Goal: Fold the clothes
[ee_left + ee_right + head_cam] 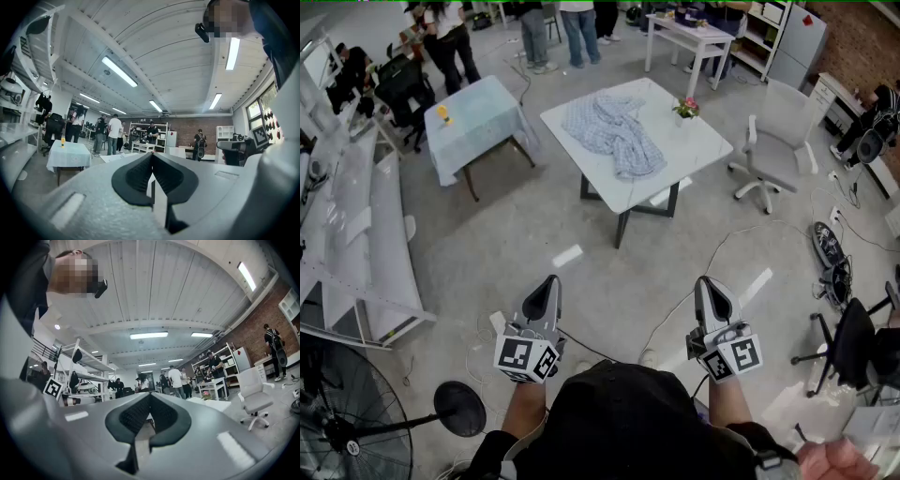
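The person holds both grippers out in front, side by side and about level, with the forearms low near the body. The left gripper (551,283) has its jaws fully together and nothing is between them. The right gripper (706,283) is the same, closed and empty. The cloth (614,131) lies crumpled on the white table (694,152), near a flower pot (685,109) and well apart from both grippers.

the left tool (550,281) and the right tool (704,281) have pale grey shells that taper to narrow tips. each carries a white cube (526,357) printed with black square markers. seen along their own length, the grey shells frame black ribbed pads (136,176) in a rounded, heart-like patch. the person wears a black top (628,422).
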{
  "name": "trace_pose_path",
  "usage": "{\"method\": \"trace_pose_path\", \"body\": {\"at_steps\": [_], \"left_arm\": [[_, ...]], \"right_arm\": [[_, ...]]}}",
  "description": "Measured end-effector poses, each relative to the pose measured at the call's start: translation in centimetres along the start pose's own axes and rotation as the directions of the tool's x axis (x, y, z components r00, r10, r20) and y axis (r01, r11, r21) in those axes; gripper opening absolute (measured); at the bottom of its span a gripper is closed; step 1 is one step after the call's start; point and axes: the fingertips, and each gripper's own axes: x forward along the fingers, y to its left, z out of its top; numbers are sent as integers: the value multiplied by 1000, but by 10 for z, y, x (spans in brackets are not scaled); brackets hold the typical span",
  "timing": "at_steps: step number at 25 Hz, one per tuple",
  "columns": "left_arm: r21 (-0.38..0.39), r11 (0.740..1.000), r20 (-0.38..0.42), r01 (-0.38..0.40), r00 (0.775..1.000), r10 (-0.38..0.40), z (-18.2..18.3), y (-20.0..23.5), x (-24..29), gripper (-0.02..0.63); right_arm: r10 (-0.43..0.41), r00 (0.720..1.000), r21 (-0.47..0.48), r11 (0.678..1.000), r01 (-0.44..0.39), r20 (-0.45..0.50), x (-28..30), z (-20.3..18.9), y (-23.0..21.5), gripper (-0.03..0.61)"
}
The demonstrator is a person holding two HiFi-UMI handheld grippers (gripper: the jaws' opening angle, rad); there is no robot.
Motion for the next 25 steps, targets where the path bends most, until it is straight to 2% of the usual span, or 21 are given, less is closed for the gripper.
{"method": "trace_pose_path", "body": {"at_steps": [4,12,17,18,19,20,21,22,23,25], "left_arm": [[6,1000,-4,0,1000,0,8,-7,5,2],[-5,1000,-8,27,1000,-27,8,-14,5,0],[2,997,15,73,997,-73,20,-27,6,2],[13,997,10,76,997,-76,21,-28,8,29],[24,997,2,74,997,-75,20,-27,10,155],[34,997,-4,65,998,-65,20,-26,11,303],[40,998,-3,52,999,-52,19,-23,10,375],[42,998,3,39,999,-40,18,-21,8,396],[40,999,9,31,999,-32,15,-18,6,431],[34,999,10,20,1000,-20,11,-13,1,480]], "right_arm": [[14,999,-43,999,-16,-33,5,-6,-4,3],[32,999,-27,999,-33,-29,7,-6,4,3],[28,999,-169,985,-32,-27,9,-4,17,3],[39,999,-178,983,-42,-19,10,-2,21,5],[56,998,-174,983,-57,-15,13,-1,25,53],[73,997,-158,985,-74,-13,15,0,29,163],[82,997,-134,987,-83,-12,17,0,32,294],[82,997,-111,990,-82,-9,18,-1,32,381],[74,997,-93,993,-75,-8,17,-3,31,418],[51,999,-80,995,-51,-10,14,-8,26,443]]}}
